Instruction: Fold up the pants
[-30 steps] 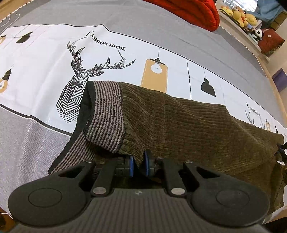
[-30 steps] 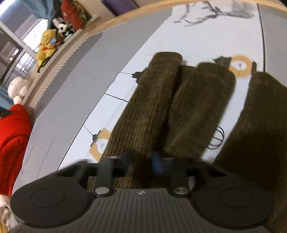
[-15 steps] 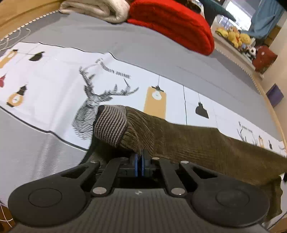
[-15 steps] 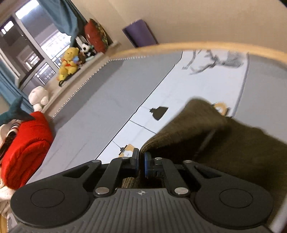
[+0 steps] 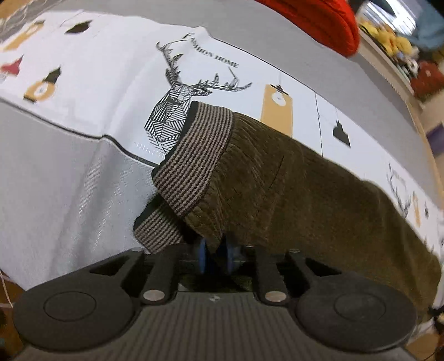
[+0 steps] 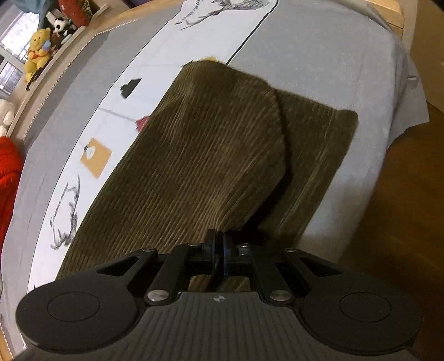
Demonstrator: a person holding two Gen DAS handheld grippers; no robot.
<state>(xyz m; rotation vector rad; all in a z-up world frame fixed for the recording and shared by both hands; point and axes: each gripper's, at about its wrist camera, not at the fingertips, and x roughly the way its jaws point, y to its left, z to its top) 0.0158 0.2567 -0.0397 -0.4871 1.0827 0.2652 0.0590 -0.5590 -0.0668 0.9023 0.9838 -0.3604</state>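
Olive corduroy pants (image 5: pixel 291 194) with a striped knit waistband (image 5: pixel 194 155) lie across the printed bed sheet (image 5: pixel 83 97). My left gripper (image 5: pixel 215 257) is at the near edge by the waistband. Its jaws are opening, and a corner of cloth hangs loosely between the blue pads. In the right wrist view the pants (image 6: pixel 194 166) are folded over, with the upper layer lying on a lower layer (image 6: pixel 313 155). My right gripper (image 6: pixel 219 255) pinches the near edge of the upper layer. Its pads are almost together and are just starting to part.
A red cushion (image 5: pixel 313 19) lies at the far side of the bed, and plush toys (image 6: pixel 37 52) sit on a ledge beyond it. The bed's edge and the wooden floor (image 6: pixel 402 222) are close on the right of the right gripper.
The left gripper shut on the waistband edge and lifted it, then brought it back down, and its pads have parted. The right gripper swept sideways with the leg end, laying it over the lower layer.
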